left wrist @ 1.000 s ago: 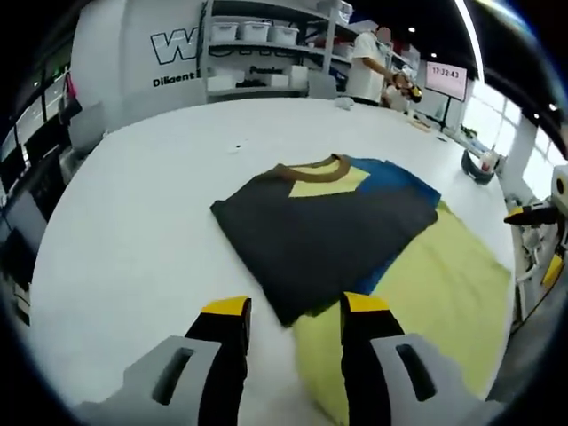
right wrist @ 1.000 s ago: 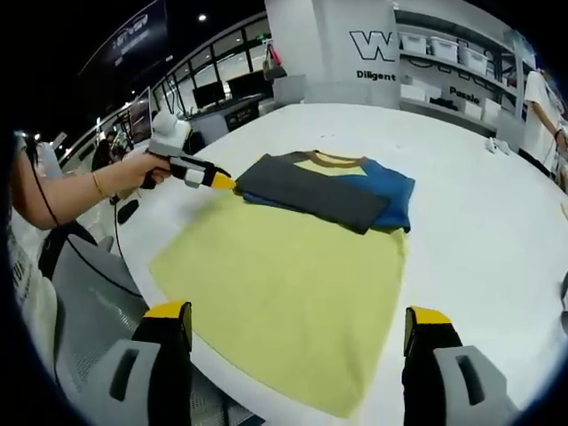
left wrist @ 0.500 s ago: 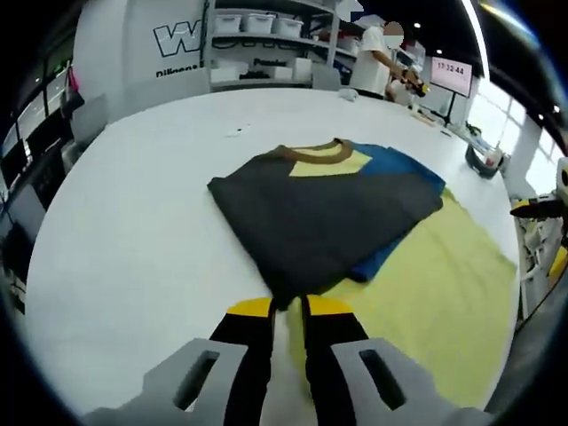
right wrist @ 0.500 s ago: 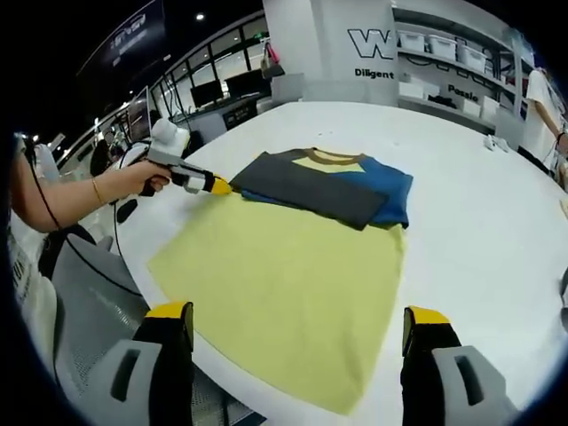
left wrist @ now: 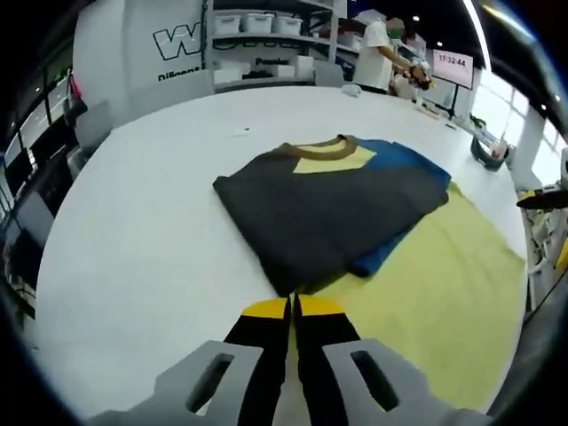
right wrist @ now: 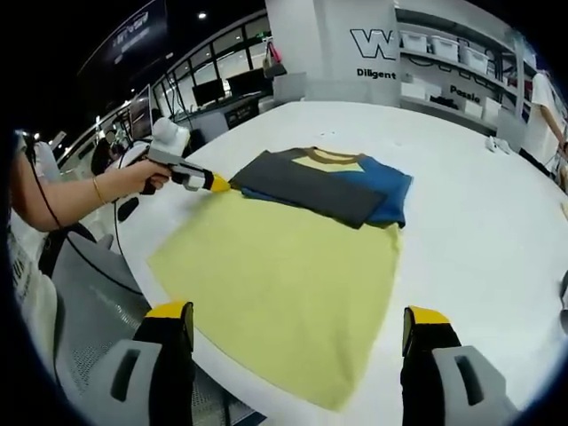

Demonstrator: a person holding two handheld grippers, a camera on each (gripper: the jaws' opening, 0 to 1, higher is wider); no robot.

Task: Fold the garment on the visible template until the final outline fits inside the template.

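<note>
A folded garment (left wrist: 328,209), dark grey over blue with a brown collar, lies on the white table, partly over the far end of a yellow-green template sheet (left wrist: 444,293). My left gripper (left wrist: 291,306) is shut, its yellow tips pinching the garment's near dark corner. In the right gripper view the same garment (right wrist: 319,185) lies at the far end of the template (right wrist: 284,275), and a hand holds the left gripper (right wrist: 220,184) at the garment's left corner. My right gripper (right wrist: 297,313) hangs open above the template's near edge, holding nothing.
The round white table (left wrist: 133,231) drops off close behind the template's near edge (right wrist: 266,399). A grey chair (right wrist: 80,302) stands below at the left. Shelves with white bins (left wrist: 257,27), a person (left wrist: 377,53) and a wall screen (left wrist: 451,67) are at the back.
My left gripper's jaws went from open to shut at the garment's near corner. The right gripper stayed open and still.
</note>
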